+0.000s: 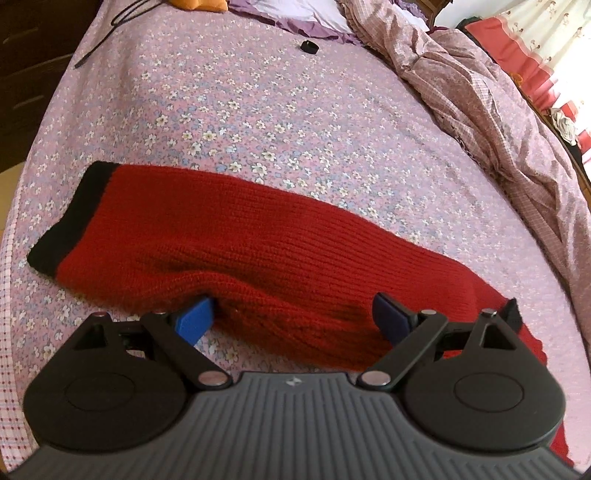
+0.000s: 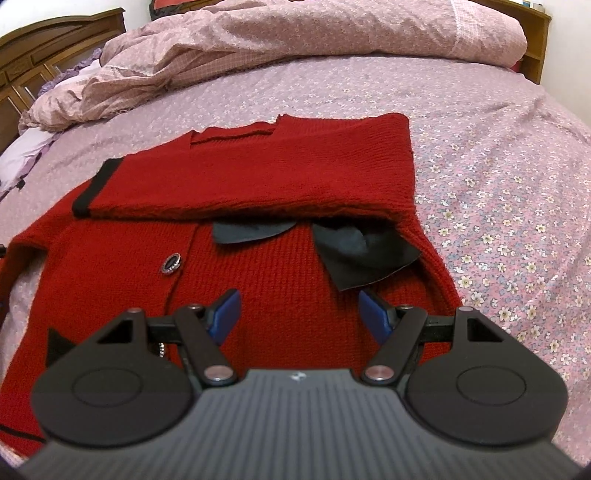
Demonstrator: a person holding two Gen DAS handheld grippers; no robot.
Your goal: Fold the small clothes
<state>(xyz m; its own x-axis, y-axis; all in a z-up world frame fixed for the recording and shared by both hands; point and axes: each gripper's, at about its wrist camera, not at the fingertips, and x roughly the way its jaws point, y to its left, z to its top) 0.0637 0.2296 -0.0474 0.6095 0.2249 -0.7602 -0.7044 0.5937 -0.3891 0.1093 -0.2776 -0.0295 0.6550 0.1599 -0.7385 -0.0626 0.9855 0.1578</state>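
Lying on the floral bed [image 2: 498,155], red cardigan [image 2: 280,184] sleeve folded across, left tongs [image 1: 295,321] wide around sleeve edge, right tongs [image 2: 301,314] wide above it

I'm in a bedroom, at home by the look of it. Right under my claws spreads a bed [image 2: 498,155] dressed in a pink sheet dotted with little flowers, my landmark for everything else. At the bed's far side a pinkish quilt [image 2: 258,44] lies bunched up in soft heaps. Behind the quilt, at the bed's head, I can see a carved wooden headboard [image 2: 44,51], with a lilac frilled pillow [image 1: 295,14] resting on the bed near it. Beyond the bed's edge hangs a pale printed curtain [image 1: 546,33], daylight glowing through. A dark cable [image 1: 110,33] trails across the sheet.
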